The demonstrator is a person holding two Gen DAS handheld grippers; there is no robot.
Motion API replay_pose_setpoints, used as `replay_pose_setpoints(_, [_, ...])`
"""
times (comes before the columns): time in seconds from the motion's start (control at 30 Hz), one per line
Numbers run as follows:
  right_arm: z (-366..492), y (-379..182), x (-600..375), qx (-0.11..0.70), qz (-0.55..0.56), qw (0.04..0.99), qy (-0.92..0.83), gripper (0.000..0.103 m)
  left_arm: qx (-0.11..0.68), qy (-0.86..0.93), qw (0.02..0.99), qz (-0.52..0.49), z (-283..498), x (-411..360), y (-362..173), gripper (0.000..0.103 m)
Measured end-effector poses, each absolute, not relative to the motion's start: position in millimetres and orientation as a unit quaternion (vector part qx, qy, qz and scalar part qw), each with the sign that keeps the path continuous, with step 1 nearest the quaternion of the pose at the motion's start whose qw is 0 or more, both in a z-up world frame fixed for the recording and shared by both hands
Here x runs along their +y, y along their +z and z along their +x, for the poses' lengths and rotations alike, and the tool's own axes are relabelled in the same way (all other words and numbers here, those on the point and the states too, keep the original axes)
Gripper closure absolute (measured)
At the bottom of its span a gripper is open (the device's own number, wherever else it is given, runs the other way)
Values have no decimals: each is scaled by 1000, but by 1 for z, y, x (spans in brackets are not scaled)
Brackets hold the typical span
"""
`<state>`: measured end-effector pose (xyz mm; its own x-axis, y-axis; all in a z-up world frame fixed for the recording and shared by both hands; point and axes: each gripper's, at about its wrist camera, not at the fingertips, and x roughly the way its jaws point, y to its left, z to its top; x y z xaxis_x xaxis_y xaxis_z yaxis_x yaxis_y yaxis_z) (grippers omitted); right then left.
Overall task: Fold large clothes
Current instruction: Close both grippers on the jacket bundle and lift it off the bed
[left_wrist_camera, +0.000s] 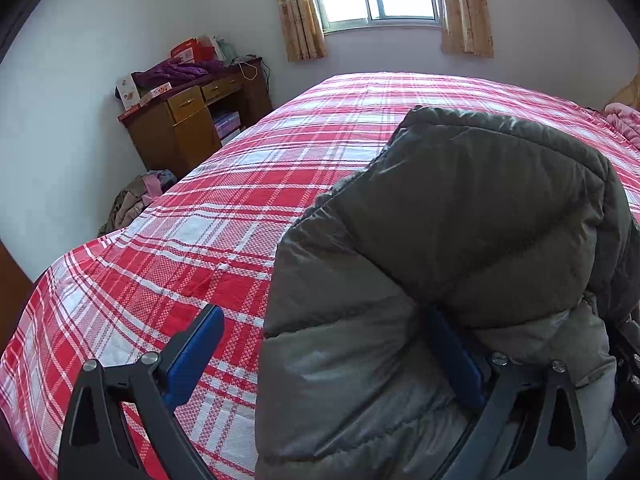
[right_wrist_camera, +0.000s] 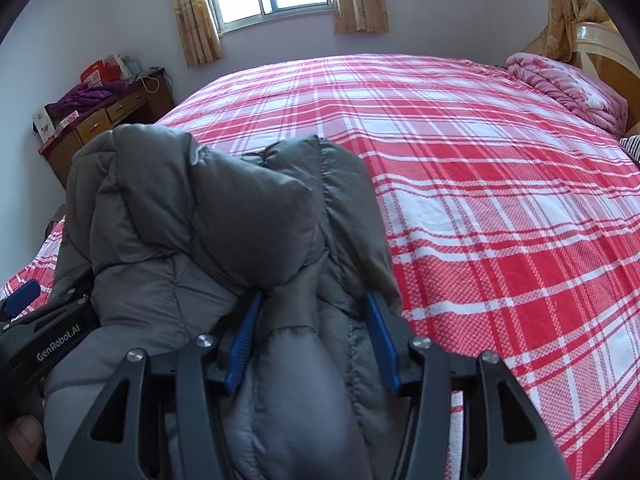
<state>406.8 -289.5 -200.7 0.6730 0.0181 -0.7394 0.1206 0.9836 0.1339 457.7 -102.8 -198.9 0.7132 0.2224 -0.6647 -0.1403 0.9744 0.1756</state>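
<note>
A grey puffer jacket [left_wrist_camera: 460,240] lies bunched on the near part of a bed with a red and white plaid sheet [left_wrist_camera: 224,208]. My left gripper [left_wrist_camera: 324,344] is open wide; the jacket fills the gap and drapes over its right blue pad [left_wrist_camera: 452,356], while the left pad [left_wrist_camera: 196,352] is bare. In the right wrist view the jacket [right_wrist_camera: 208,216] bulges up between the blue pads of my right gripper [right_wrist_camera: 316,340], which is closed on a thick fold of it. The left gripper's body [right_wrist_camera: 48,336] shows at the left edge.
A wooden desk [left_wrist_camera: 188,120] with boxes and purple clothing stands left of the bed below the window wall. A clothes pile [left_wrist_camera: 140,196] lies on the floor by it. A folded pink quilt [right_wrist_camera: 568,88] sits at the bed's far right near the headboard [right_wrist_camera: 600,48].
</note>
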Motion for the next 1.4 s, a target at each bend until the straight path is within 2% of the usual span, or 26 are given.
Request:
replay_pose_setpoints(0.77, [410, -210, -295, 412, 101, 905, -24, 44, 375, 91, 921, 51, 463, -93, -207, 3])
replay_pose_setpoints(1.0, [412, -207, -292, 418, 84, 904, -23, 42, 377, 94, 917, 83, 461, -100, -197, 3])
replay_pose_setpoints(1.2, [402, -169, -310, 367, 115, 923, -18, 36, 307, 76, 948, 39, 453, -90, -146, 3])
replay_pose_setpoints(1.27, [406, -157, -314, 351, 130, 927, -14, 25, 320, 82, 942, 52, 467, -92, -151, 3])
replay_pose_setpoints(1.33, [421, -163, -313, 375, 121, 919, -26, 25, 357, 92, 926, 79, 485, -95, -171, 3])
replay_pose_setpoints(1.4, [433, -179, -316, 402, 126, 907, -23, 25, 361, 91, 924, 87, 489, -97, -183, 3])
